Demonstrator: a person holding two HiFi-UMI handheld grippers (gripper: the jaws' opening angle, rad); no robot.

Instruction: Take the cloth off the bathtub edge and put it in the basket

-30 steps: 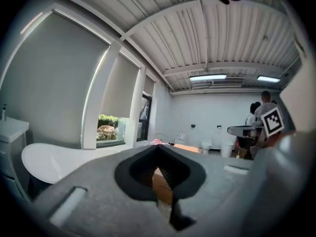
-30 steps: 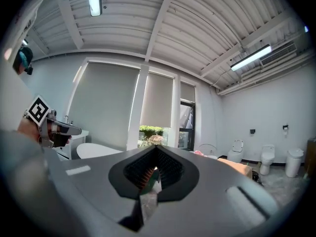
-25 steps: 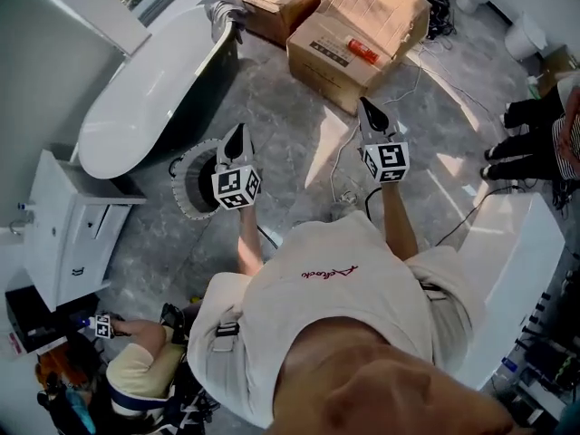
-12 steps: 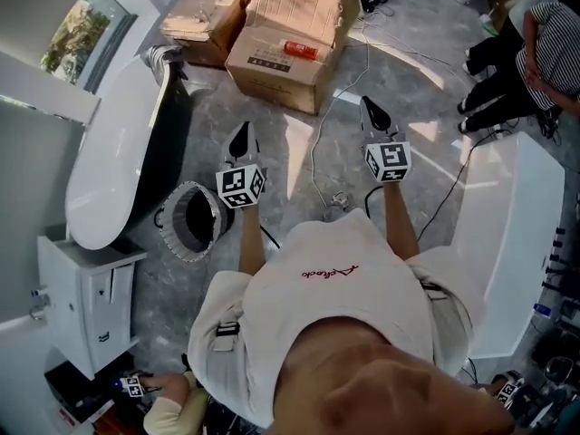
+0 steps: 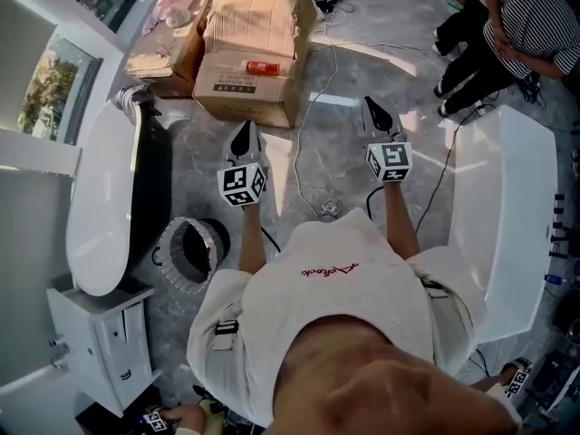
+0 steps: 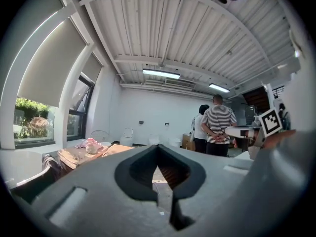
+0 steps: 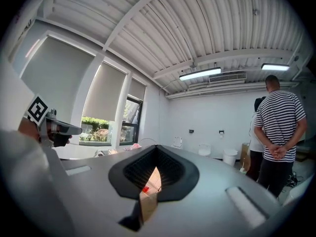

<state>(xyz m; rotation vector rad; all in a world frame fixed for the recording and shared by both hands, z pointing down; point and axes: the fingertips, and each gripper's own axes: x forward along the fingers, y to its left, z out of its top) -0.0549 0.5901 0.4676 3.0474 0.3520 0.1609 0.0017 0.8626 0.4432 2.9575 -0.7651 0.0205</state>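
Note:
A grey cloth (image 5: 136, 96) hangs over the far end of the white bathtub (image 5: 101, 207) at the left of the head view. It also shows low at the left of the left gripper view as a dark striped cloth (image 6: 50, 163). The round basket (image 5: 190, 254) with a frilled rim stands on the floor beside the tub, below my left arm. My left gripper (image 5: 243, 139) (image 6: 160, 149) is shut and empty, held level over the floor to the right of the tub. My right gripper (image 5: 373, 116) (image 7: 157, 149) is shut too, with nothing in it.
Cardboard boxes (image 5: 254, 53) lie ahead on the grey floor, with cables (image 5: 313, 152) trailing past them. A white cabinet (image 5: 109, 338) stands at the tub's near end. A long white fixture (image 5: 503, 207) is on the right. People (image 5: 517, 25) stand at the top right.
The whole view has swung round: tub and basket slid to the left and down, the boxes came to the centre. Both grippers stayed shut and level in front of the body.

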